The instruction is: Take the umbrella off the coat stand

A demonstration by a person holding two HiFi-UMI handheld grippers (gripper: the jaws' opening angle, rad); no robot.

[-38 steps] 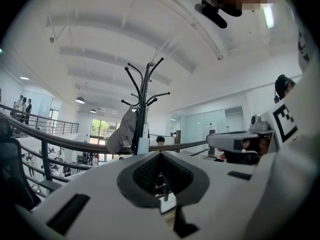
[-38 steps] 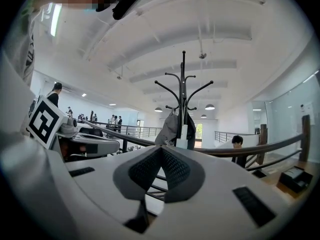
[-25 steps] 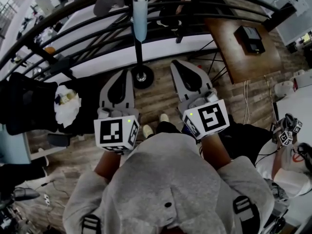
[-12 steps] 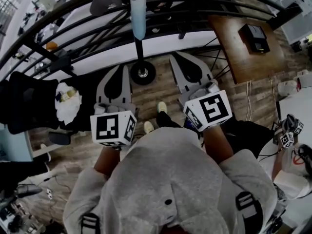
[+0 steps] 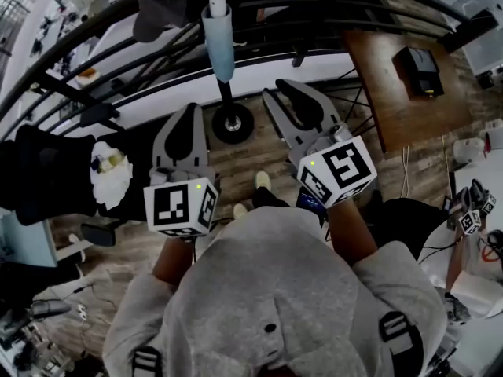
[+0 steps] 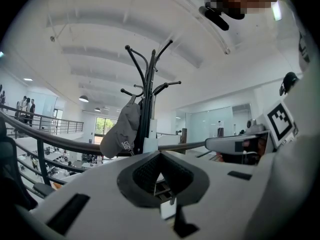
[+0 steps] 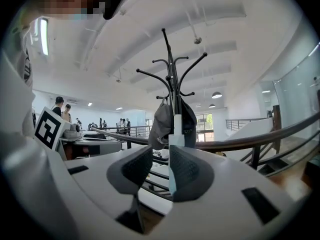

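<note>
Step in hand: approach. Both tongs are held level and aimed at the coat stand (image 5: 225,93); neither touches it yet.
Umbrella (image 5: 218,42): pale blue and folded. It hangs upright against the stand's black pole, above the round base and apart from both tongs.
Left tongs (image 6: 160,155): closed tip to tip and empty.
Right tongs (image 7: 160,151): a little apart, having just been opening. Nothing is between them; the umbrella shows beyond the gap.
Next move (judgement): bring the right tongs closer, open them wider, close them on the umbrella's body, then lift it until its top clears the hook.
In the way: a grey cap (image 5: 161,6) hangs on the same stand, just beside the umbrella. The stand's curved hooks spread above, and a dark railing (image 6: 55,143) runs just behind.
Around: a wooden surface (image 5: 393,93) carrying a black device (image 5: 420,60) at the right, and a dark chair (image 5: 43,171) at the left on the plank floor.
</note>
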